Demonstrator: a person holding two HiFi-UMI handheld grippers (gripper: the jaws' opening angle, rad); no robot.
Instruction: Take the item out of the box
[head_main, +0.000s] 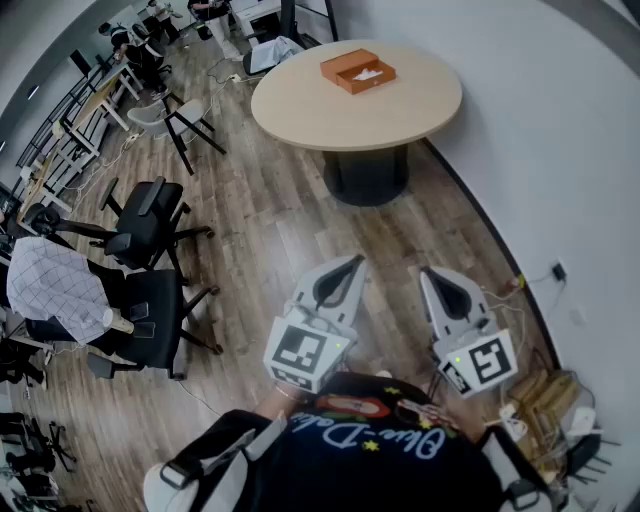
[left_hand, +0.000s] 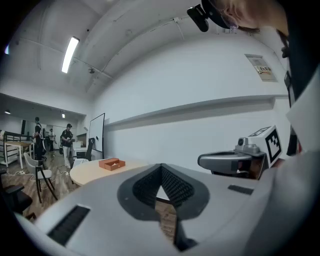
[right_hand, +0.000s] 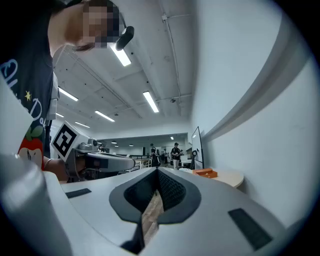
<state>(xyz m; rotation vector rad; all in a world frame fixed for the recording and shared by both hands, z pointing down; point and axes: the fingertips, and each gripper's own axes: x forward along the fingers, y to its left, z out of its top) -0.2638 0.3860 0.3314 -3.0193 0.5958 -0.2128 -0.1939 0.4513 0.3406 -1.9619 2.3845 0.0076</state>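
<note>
An open orange box (head_main: 358, 71) sits on the far side of a round beige table (head_main: 300, 105), with something white (head_main: 369, 74) inside it. Both grippers are held close to my body, well short of the table and above wood floor. My left gripper (head_main: 354, 262) and my right gripper (head_main: 429, 272) point toward the table, jaws shut with nothing between them. The left gripper view shows the box (left_hand: 111, 163) small and far beyond the closed jaws (left_hand: 161, 169). In the right gripper view the box (right_hand: 205, 173) lies far off past the gripper (right_hand: 158, 172).
Black office chairs (head_main: 150, 215) stand at the left, one draped with a checked cloth (head_main: 55, 280). A white chair (head_main: 175, 115) is beside the table. A white wall runs along the right, with a socket (head_main: 557, 271) and cables low down. People stand far off by a whiteboard (left_hand: 97, 132).
</note>
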